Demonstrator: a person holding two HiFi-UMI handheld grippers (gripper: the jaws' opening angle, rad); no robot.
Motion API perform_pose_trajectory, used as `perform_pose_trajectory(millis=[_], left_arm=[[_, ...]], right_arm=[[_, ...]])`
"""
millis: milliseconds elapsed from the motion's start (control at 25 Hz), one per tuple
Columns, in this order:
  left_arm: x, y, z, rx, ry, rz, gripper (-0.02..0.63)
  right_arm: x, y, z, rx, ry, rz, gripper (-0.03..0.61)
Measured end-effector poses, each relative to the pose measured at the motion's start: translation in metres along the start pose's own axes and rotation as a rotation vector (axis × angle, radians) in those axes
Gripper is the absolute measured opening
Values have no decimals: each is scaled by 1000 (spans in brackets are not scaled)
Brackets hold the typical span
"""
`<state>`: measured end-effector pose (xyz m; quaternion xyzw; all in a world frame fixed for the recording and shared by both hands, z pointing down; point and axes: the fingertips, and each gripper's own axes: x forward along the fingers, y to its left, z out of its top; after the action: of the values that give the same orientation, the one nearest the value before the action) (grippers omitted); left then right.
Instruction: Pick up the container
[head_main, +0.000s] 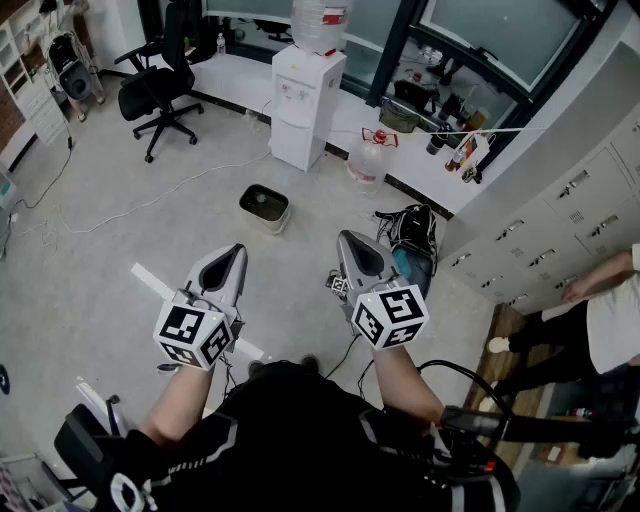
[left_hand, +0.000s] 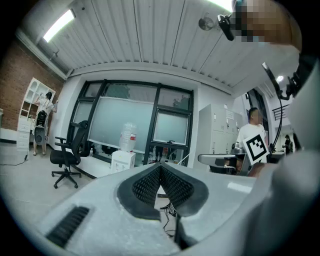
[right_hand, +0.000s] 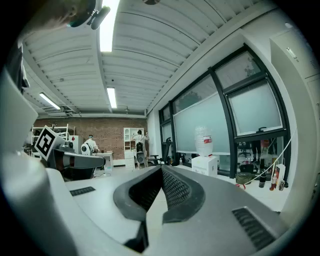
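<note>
The container (head_main: 265, 207), a small dark square tub with a pale rim, stands on the grey floor ahead of me in the head view. My left gripper (head_main: 237, 250) is held level, well short of the tub and a little to its left, shut with nothing between its pads (left_hand: 150, 182). My right gripper (head_main: 349, 240) is level too, to the right of the tub and apart from it, and its ribbed pads (right_hand: 172, 187) meet at the tip with nothing in them. Neither gripper view shows the container.
A white water dispenser (head_main: 306, 105) stands beyond the tub, with a spare water bottle (head_main: 368, 163) to its right. A black office chair (head_main: 160, 80) is at the far left, a black bag (head_main: 410, 232) by the right gripper. Cables cross the floor. A person (head_main: 600, 320) stands at the right near grey cabinets (head_main: 560, 215).
</note>
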<state>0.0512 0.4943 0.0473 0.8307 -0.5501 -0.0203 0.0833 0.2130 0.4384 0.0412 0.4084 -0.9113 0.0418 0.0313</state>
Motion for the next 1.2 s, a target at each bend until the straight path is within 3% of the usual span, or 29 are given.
perform_pose_trajectory(millis=[560,880,1200], left_arm=[[-11,27,2,-35,-21,-36,9],[-22,59,-5,3,-5,-60,9],[1,95,-7,-3,-1,-21,9]], right_arm=[[21,26,10,-7,-34,6,9],[42,44,2,10,-25,-17,9],[80,32,1,-6,-23,0,9]])
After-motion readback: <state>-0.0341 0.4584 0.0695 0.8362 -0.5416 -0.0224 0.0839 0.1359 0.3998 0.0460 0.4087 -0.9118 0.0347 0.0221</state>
